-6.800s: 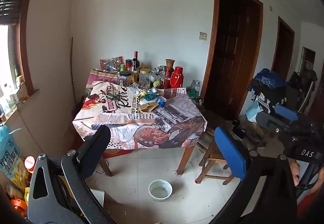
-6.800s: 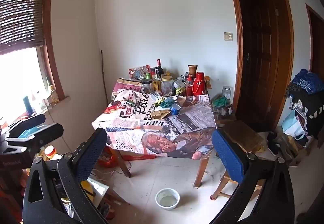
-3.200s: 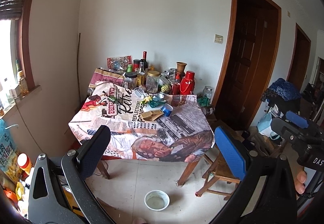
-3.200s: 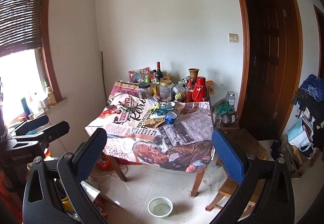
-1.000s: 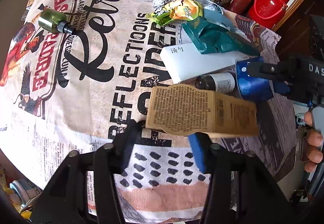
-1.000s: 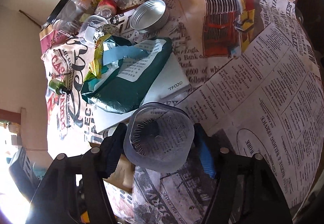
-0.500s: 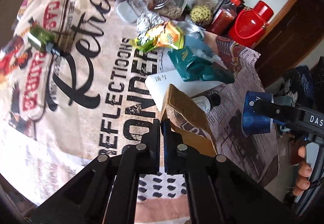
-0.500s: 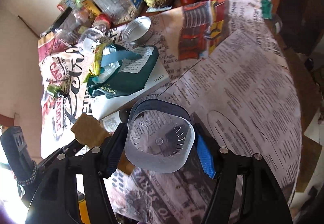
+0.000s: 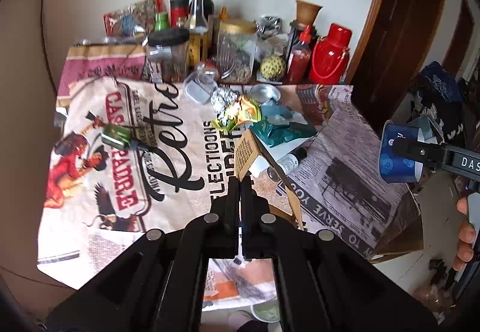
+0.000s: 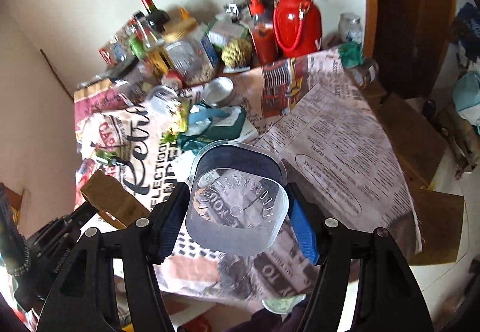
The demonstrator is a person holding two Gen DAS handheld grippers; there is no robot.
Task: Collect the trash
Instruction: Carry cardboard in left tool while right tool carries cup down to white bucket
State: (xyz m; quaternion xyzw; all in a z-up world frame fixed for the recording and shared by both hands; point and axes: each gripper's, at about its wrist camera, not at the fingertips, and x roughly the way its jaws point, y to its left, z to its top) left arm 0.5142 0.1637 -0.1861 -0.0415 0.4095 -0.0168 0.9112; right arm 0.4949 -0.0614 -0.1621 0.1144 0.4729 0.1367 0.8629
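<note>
Both grippers hold trash above the table (image 9: pixel 90 212).
Left gripper (image 9: pixel 240 182) pinches a flattened cardboard box (image 9: pixel 249 149); right gripper (image 10: pixel 237 212) clamps a blue cup (image 10: pixel 237 182).

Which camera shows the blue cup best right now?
The right wrist view: the blue cup fills the middle, clamped between the right hand-held gripper pads, its clear base facing the lens. The left wrist view shows it small at the right edge, side-on with its blue pattern.
</note>
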